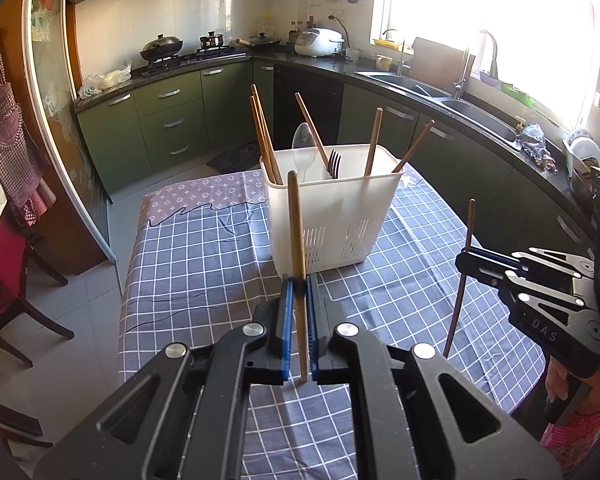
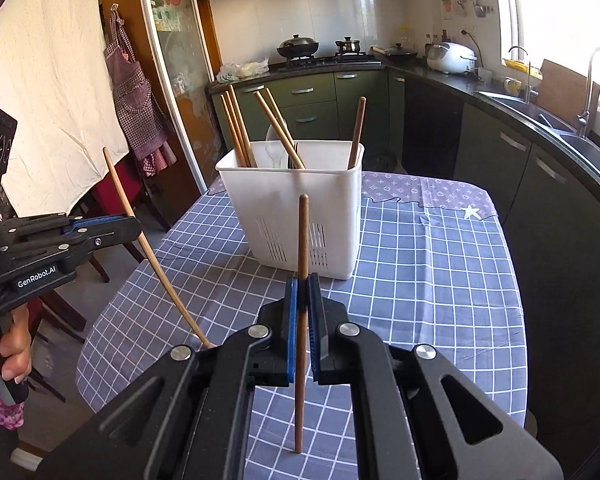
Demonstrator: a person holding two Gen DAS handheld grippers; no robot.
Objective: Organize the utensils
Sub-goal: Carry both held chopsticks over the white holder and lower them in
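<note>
In front of the white utensil caddy, left gripper fingers pinch a light chopstick upright. Right gripper fingers pinch a darker chopstick, also near the caddy, above the checkered table.

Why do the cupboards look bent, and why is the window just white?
Left wrist view: the fisheye lens bows the green cupboards, and sunlight burns out the window. Right wrist view: same bending, glare at the window, while the white utensil holder stays sharp.
</note>
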